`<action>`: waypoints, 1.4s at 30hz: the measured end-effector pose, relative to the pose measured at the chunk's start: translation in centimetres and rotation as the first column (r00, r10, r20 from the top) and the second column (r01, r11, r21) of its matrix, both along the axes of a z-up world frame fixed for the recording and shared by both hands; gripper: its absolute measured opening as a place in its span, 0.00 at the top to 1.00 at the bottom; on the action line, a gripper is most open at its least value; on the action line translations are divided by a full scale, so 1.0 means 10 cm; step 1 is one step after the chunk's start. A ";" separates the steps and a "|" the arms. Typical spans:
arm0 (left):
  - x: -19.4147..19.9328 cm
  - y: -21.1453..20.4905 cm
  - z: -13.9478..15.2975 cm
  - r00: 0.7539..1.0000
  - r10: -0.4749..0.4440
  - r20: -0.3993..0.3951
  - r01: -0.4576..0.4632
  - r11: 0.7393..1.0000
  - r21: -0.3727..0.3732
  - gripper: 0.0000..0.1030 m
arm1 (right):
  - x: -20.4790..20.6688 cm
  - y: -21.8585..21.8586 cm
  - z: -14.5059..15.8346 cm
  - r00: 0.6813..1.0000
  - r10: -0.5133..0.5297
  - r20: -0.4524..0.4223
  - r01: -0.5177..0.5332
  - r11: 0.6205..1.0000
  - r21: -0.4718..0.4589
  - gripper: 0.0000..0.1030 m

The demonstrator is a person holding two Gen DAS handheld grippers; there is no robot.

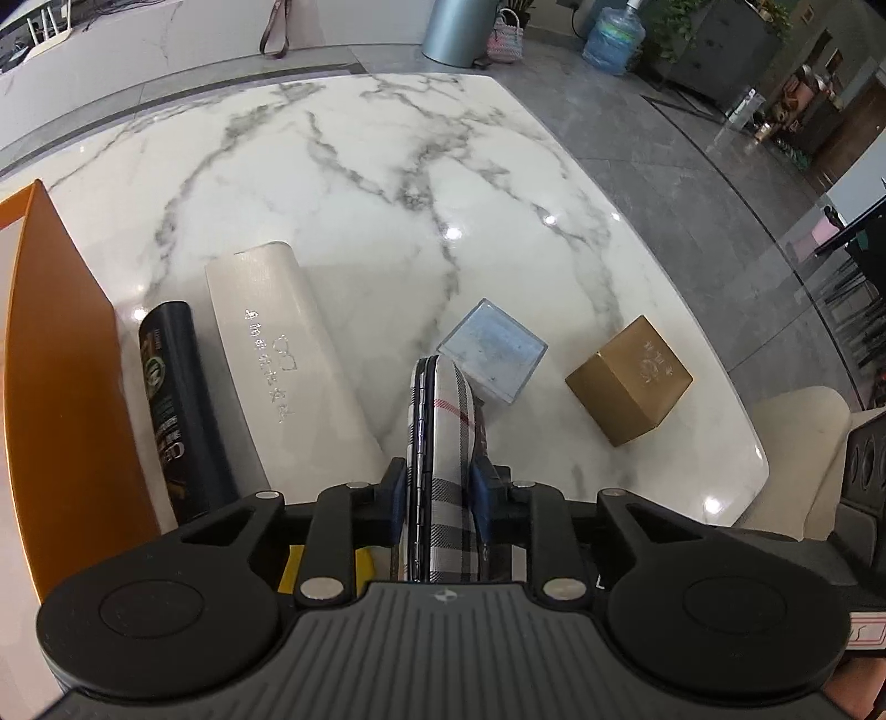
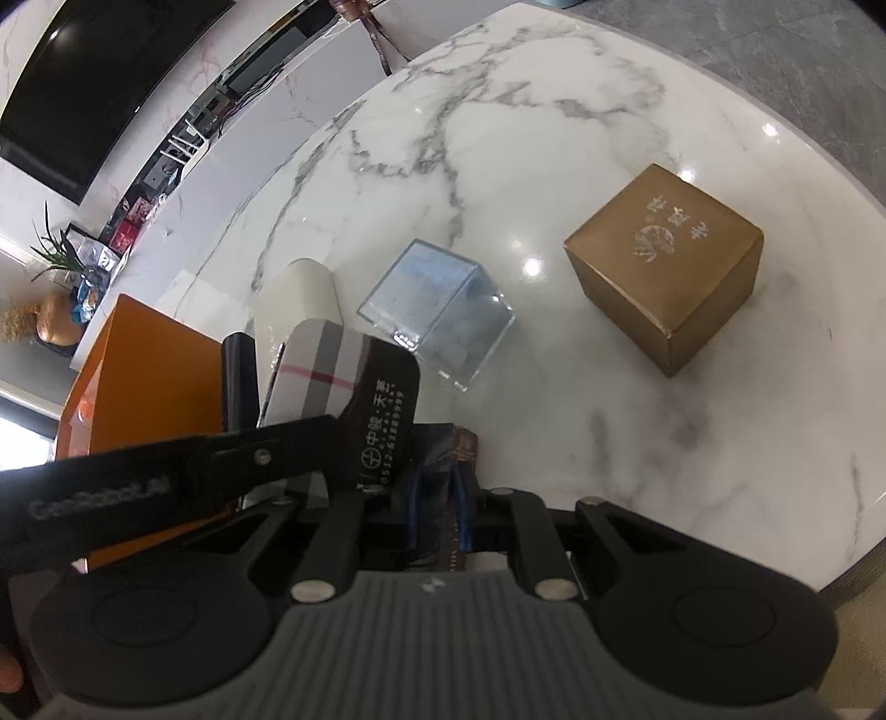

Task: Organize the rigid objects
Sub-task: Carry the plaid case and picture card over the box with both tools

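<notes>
My left gripper [image 1: 437, 493] is shut on a plaid glasses case [image 1: 440, 443], held on edge above the marble table [image 1: 387, 166]. The case also shows in the right wrist view [image 2: 326, 365], with a black end panel. My right gripper [image 2: 437, 487] is shut on a dark brown box [image 2: 451, 448], close beside the left gripper. A clear plastic cube [image 1: 493, 354] [image 2: 437, 310] and a gold box [image 1: 631, 379] [image 2: 667, 271] sit on the table ahead. A white long case [image 1: 277, 343] [image 2: 299, 299] and a dark bottle [image 1: 177, 399] lie by the orange box [image 1: 55, 387] [image 2: 144, 376].
The table's curved edge runs along the right, with grey floor beyond. A cream chair [image 1: 797, 443] stands past the right edge. A water jug [image 1: 612, 36] and a grey bin [image 1: 457, 27] stand on the floor far off.
</notes>
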State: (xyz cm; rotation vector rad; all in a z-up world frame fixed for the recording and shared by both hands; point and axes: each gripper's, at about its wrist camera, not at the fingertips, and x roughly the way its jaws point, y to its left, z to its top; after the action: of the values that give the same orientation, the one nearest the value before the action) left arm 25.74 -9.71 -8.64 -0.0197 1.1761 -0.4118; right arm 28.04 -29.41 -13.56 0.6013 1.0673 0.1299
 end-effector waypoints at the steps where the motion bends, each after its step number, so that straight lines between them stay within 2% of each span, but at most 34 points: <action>1: -0.02 0.01 0.03 1.000 0.015 0.014 -0.015 1.000 0.017 0.76 | 0.00 -0.01 0.00 1.000 0.000 0.000 0.000 1.000 0.005 0.85; 3: -0.07 0.01 0.13 0.997 -0.006 0.074 0.001 0.998 0.059 0.80 | -0.01 -0.03 -0.01 1.000 -0.002 0.003 0.002 1.000 0.030 0.67; 6: -0.14 0.00 0.19 0.992 -0.070 0.103 0.052 0.984 0.171 0.80 | -0.03 -0.05 0.00 1.000 -0.013 0.010 0.012 0.999 0.031 0.60; 7: -0.16 0.03 0.19 0.991 -0.071 0.110 0.050 0.982 0.183 0.80 | -0.02 -0.03 0.01 1.000 -0.006 0.009 0.005 1.000 0.028 0.59; 10: -0.19 0.16 0.25 0.990 -0.040 0.133 0.020 0.989 0.147 0.80 | -0.01 0.08 0.05 0.999 0.036 0.010 -0.035 0.998 -0.050 0.48; 13: -0.20 0.23 0.35 0.987 -0.024 0.157 0.003 0.992 0.129 0.80 | 0.00 0.21 0.10 0.997 0.073 0.009 -0.071 0.988 -0.136 0.45; 15: -0.20 0.28 0.42 0.986 -0.016 0.166 -0.003 0.994 0.111 0.80 | 0.02 0.27 0.10 0.996 0.089 0.000 -0.088 0.986 -0.141 0.39; 22: -0.27 0.50 0.61 0.982 0.016 0.189 -0.024 0.999 0.039 0.80 | 0.14 0.58 0.05 0.996 0.070 -0.060 -0.082 0.972 -0.222 0.37; 27: -0.31 0.78 0.82 0.975 0.035 0.218 -0.032 0.999 -0.016 0.80 | 0.16 0.93 0.05 0.990 0.129 -0.059 -0.142 0.894 -0.425 0.36; 29: -0.33 0.93 0.90 0.974 0.038 0.222 -0.032 0.999 -0.027 0.80 | 0.15 0.96 0.04 0.989 0.140 -0.057 -0.151 0.883 -0.445 0.37; 31: -0.34 1.10 0.97 0.974 0.033 0.224 -0.028 0.999 -0.027 0.80 | 0.15 0.91 0.05 0.989 0.135 -0.055 -0.145 0.892 -0.428 0.38; 35: -0.35 1.42 1.01 0.969 -0.017 0.246 0.003 0.998 0.057 0.80 | 0.14 0.80 0.11 0.993 0.107 -0.052 -0.119 0.912 -0.393 0.39; 38: -0.36 1.64 0.97 0.969 -0.075 0.235 0.046 0.991 0.128 0.80 | 0.09 0.84 0.29 0.989 0.148 0.001 -0.134 0.897 -0.422 0.39; 40: -0.38 1.73 0.92 0.963 -0.130 0.236 0.085 0.977 0.195 0.80 | 0.05 0.89 0.49 0.980 0.193 0.042 -0.157 0.891 -0.425 0.40; 42: -0.40 1.77 0.85 0.951 -0.206 0.233 0.137 0.950 0.281 0.80 | 0.04 0.97 0.72 0.965 0.247 0.082 -0.194 0.893 -0.407 0.40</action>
State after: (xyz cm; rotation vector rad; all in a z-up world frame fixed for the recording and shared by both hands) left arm 21.72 8.04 -0.15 0.3609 0.9665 -0.3963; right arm 28.40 -19.68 -6.31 0.1001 0.9940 0.1452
